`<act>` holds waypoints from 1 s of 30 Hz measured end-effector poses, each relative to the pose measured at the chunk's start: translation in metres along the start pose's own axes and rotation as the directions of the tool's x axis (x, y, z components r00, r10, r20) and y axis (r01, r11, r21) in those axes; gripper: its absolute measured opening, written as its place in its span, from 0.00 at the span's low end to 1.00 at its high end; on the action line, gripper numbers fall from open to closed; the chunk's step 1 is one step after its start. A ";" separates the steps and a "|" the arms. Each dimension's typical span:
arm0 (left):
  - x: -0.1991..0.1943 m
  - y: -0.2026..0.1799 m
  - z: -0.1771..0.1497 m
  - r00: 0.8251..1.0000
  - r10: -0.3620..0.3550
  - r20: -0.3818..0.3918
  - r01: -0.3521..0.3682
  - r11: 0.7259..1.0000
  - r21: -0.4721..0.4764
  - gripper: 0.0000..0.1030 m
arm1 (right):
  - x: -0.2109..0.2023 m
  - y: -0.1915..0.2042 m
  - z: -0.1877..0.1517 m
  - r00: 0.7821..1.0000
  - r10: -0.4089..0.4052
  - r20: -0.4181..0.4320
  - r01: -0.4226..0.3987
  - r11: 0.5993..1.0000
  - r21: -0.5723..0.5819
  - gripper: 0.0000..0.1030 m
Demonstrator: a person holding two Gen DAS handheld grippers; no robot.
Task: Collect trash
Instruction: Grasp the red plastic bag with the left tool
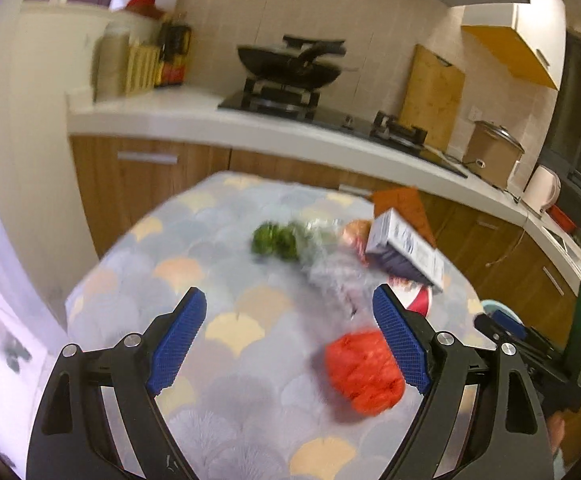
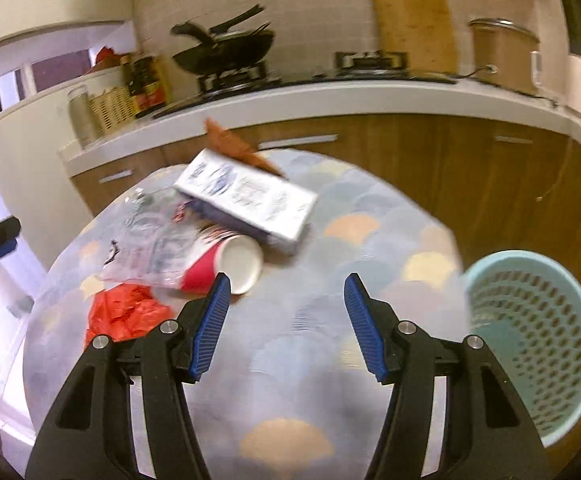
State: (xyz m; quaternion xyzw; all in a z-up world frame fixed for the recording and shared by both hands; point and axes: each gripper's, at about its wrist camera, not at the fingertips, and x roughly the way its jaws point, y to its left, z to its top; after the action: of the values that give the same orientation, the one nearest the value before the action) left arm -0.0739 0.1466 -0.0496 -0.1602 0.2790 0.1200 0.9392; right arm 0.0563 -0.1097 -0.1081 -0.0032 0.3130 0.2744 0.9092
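Trash lies on a small table with a fan-patterned cloth. A crumpled red wrapper lies just in front of my left gripper, close to its right finger; the gripper is open and empty. Farther back are a green leafy piece, clear plastic, a white and purple box and a red paper cup. My right gripper is open and empty above the cloth, with the red cup by its left finger, the box, the clear plastic and the red wrapper to its left.
A light blue perforated bin stands at the table's right edge. Behind the table runs a kitchen counter with a wok on a stove, a cutting board and a cooker pot. A brown paper piece sticks up behind the box.
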 end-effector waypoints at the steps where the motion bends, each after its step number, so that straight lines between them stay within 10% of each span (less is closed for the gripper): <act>1: 0.004 -0.001 -0.003 1.000 -0.006 -0.014 0.006 1.000 -0.001 0.81 | 0.004 0.004 -0.002 1.000 0.005 -0.008 -0.005 1.000 -0.005 0.54; 17: 0.072 -0.059 -0.053 0.966 -0.127 -0.223 0.159 0.979 0.130 0.81 | 0.009 0.010 0.019 1.000 -0.011 -0.013 0.010 0.999 -0.052 0.54; 30: 0.073 -0.057 -0.056 0.967 -0.124 -0.223 0.161 0.974 0.156 0.49 | 0.043 0.012 0.034 0.993 0.079 -0.089 -0.081 0.997 -0.020 0.54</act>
State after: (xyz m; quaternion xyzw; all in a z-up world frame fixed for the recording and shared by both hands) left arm -0.0241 0.0835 -0.1220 -0.1095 0.3745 0.0094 0.9207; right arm 0.0973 -0.0723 -0.1035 -0.0135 0.3493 0.3139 0.8828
